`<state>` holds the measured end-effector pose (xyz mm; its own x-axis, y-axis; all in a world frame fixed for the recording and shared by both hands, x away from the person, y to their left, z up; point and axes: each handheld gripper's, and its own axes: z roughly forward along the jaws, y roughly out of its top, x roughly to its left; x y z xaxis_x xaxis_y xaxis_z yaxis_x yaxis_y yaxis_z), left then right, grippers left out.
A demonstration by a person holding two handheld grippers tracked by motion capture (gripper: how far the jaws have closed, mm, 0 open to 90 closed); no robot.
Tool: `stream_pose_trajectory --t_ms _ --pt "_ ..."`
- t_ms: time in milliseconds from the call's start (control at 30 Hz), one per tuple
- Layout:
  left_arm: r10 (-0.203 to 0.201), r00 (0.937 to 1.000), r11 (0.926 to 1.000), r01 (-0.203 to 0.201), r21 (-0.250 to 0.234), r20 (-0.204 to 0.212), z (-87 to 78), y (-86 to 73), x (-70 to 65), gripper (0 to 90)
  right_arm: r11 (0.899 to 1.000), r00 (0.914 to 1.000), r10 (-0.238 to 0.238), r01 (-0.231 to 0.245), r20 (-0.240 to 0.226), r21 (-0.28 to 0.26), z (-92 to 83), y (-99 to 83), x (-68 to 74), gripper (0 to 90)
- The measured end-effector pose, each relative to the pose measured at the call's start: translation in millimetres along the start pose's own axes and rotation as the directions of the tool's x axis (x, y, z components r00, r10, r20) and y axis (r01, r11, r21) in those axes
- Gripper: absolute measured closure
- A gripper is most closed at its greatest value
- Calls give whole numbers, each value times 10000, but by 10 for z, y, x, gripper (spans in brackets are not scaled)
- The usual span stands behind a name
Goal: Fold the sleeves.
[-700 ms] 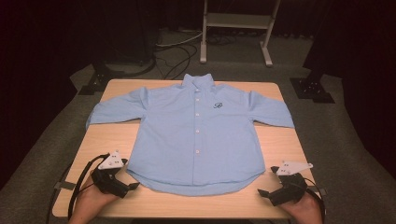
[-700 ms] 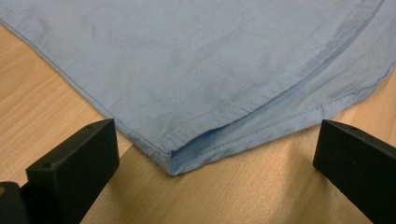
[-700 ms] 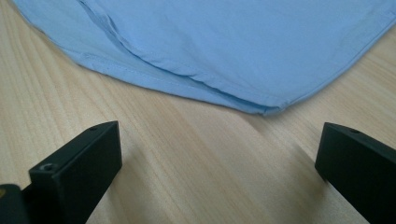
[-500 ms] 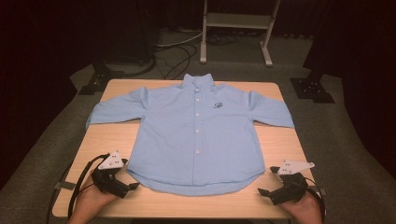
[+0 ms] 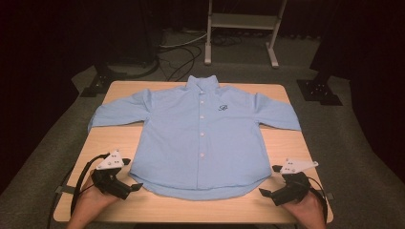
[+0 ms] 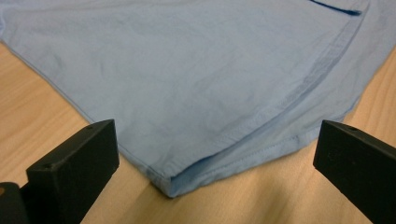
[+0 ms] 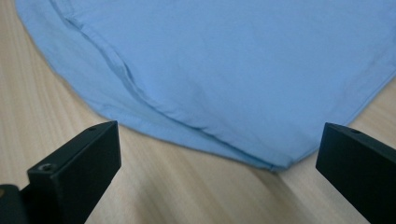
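While I keep both hands at the near edge of the table, the light blue button-up shirt lies flat and face up across the middle of it. Its long axis runs near to far: the collar points to the far edge, the curved hem to me. The sleeves spread out left and right, angled slightly toward the near side, and the white buttons run down the centre line. A small dark emblem sits on the chest, right of the buttons.

My left tool rests on the table just beside the hem's near-left corner, with its jaws spread wide and nothing between them; in the left gripper view that corner lies between the two black jaws, apart from both. My right tool sits just beside the near-right corner, jaws likewise wide apart and empty; in the right gripper view the corner lies ahead of the gap.

Compared with the earlier frames, I see no change: shirt and both tools lie as they did.

The table is pale wood. Around it is grey carpet, a dark room, cables on the floor at the far left, a white metal stand beyond, and black stand bases on either side.
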<state>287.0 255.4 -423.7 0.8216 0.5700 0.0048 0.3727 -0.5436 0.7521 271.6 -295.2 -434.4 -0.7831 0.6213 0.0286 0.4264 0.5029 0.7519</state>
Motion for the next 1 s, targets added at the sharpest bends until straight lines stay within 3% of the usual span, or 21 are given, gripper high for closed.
stream_pose_trajectory --t_ms 333,567,633,1000 --pt "511 9986 9987 -511 12 -147 80 205 1 0 10000 9999 -82 82 -92 -28 139 152 -112 0" --pt "665 9976 9978 -666 -52 -171 178 355 111 0 9999 9999 6 -8 -133 -117 290 300 -224 0" --pt "686 9976 9976 -687 -54 -113 223 362 141 0 9999 9999 6 -5 -130 111 351 329 -257 0" --pt "546 9985 9925 -537 1095 -48 439 248 274 0 9953 9998 -174 183 -97 947 546 359 -305 0"
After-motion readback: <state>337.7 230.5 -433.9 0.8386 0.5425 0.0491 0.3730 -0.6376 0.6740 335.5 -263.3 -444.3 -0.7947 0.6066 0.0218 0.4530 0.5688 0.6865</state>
